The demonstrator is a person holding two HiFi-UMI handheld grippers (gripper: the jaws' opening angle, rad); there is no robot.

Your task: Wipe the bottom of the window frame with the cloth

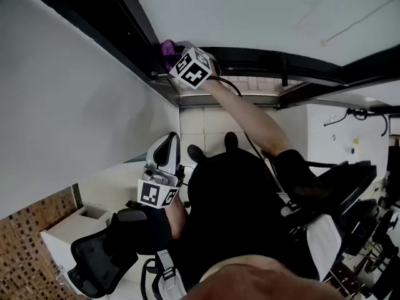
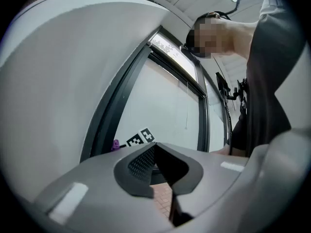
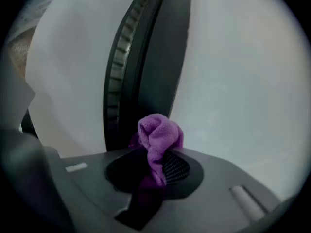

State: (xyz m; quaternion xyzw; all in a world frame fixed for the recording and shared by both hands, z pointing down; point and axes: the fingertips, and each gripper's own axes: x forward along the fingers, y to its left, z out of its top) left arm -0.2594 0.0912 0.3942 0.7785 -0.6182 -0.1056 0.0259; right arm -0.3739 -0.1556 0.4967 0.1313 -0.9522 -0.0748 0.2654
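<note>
Right hand-held gripper (image 1: 175,58) is up at the dark window frame (image 1: 128,17), arm stretched out, at the corner where two frame bars meet. Its jaws are pinching the purple cloth (image 1: 167,47). In the right gripper view, the hand-held gripper (image 3: 155,164) has the cloth (image 3: 158,135) bunched into a rounded wad that sticks out past the tips, w/ a tail hanging down btwn the pads. The wad sits right in front of the dark frame bar (image 3: 150,57), beside the pale glass pane (image 3: 243,81). Can't tell if it's actually touching the bar.

Left hand-held gripper (image 1: 167,147) is held low and close to the person's body, well apart from the frame, tips pointing toward the window. In the left gripper view, the hand-held gripper (image 2: 154,154) has its jaws pressed together w/ nothing btwn them; tiled floor (image 2: 160,195) shows in the slot below. That view also catches the frame (image 2: 121,96) and, far off, a bit of the cloth (image 2: 115,143) next to the right gripper's marker cube (image 2: 141,137).

In the head view, the marker cube (image 1: 192,67) sits just behind the cloth, w/ a cable running back along the forearm (image 1: 250,114). A black office chair (image 1: 94,261) stands at lower left, near the left gripper's own cube (image 1: 156,194).
</note>
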